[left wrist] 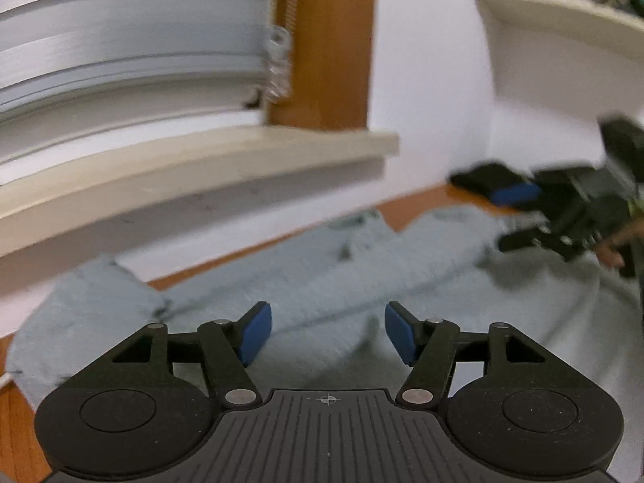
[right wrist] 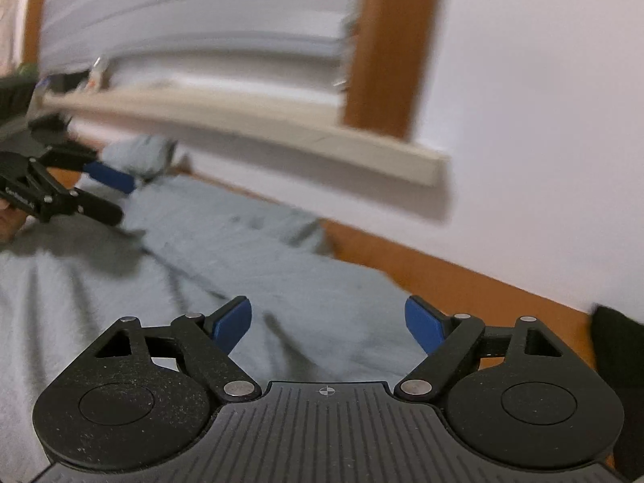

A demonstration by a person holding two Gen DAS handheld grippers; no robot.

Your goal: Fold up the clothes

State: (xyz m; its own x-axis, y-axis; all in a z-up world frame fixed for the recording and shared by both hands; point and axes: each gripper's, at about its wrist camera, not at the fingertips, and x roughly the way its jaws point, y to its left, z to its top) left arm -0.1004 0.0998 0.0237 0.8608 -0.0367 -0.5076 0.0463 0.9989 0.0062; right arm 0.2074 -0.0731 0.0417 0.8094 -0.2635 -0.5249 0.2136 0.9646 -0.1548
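A pale grey-blue garment (left wrist: 322,273) lies spread over an orange-brown wooden table (left wrist: 418,205), one sleeve reaching left toward the wall. My left gripper (left wrist: 328,332) hovers low over a fold of the cloth, its blue pads apart and nothing between them. From the left wrist view my right gripper (left wrist: 479,211) shows at the far right, above the garment's edge, blurred, with a hand behind it. The right wrist view shows the same garment (right wrist: 225,249) under my right gripper (right wrist: 328,326), which stands wide open and empty. My left gripper (right wrist: 116,197) appears at the upper left there, also open.
A beige window sill (left wrist: 201,161) juts out over the table's back edge, with white blinds (left wrist: 129,52) and a wooden frame (left wrist: 330,40) above. A white shelf (left wrist: 563,16) hangs at the upper right. A dark object (right wrist: 616,362) sits at the table's right side.
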